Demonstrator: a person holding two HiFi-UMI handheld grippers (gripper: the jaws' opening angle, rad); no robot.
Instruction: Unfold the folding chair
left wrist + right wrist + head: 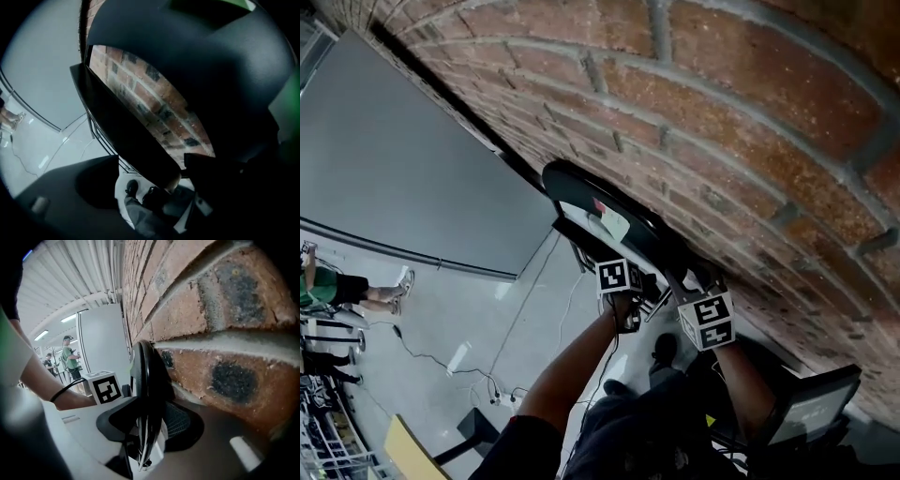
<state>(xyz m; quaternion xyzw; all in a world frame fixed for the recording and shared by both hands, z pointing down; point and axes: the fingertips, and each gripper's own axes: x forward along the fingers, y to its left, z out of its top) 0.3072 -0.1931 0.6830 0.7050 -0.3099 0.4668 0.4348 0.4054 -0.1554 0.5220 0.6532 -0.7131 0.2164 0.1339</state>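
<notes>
Folding chair (600, 211) is standing folded flat, leaning against the brick wall (722, 112), with its feet down on the floor (487, 319); nothing is swinging open yet.

Right tongs (145, 423) are gripping the chair's thin upper edge, one pad on each side of the black panel and its chrome tube; the bite is looking narrow.

Left tongs (154, 180) are standing wide open around the dark seat panel (126, 136); this view is dim, so probably no pad is pressing on it, though I am not sure.

Risks from here:
- Right tongs are holding a slim, smooth edge; once the seat is being pulled, that edge may be twisting out of the pads and the chair may be dropping.
- Left tongs are sitting open over a slanting panel; closing near the rim may be giving a shallow hold that slides off under load.
- The chair is relying on the wall for support; pulling the seat outward may be skidding the feet across the smooth floor or scraping the back along the bricks.
- The person's shoes (663, 349) are standing just below; a falling chair would be landing there.
</notes>
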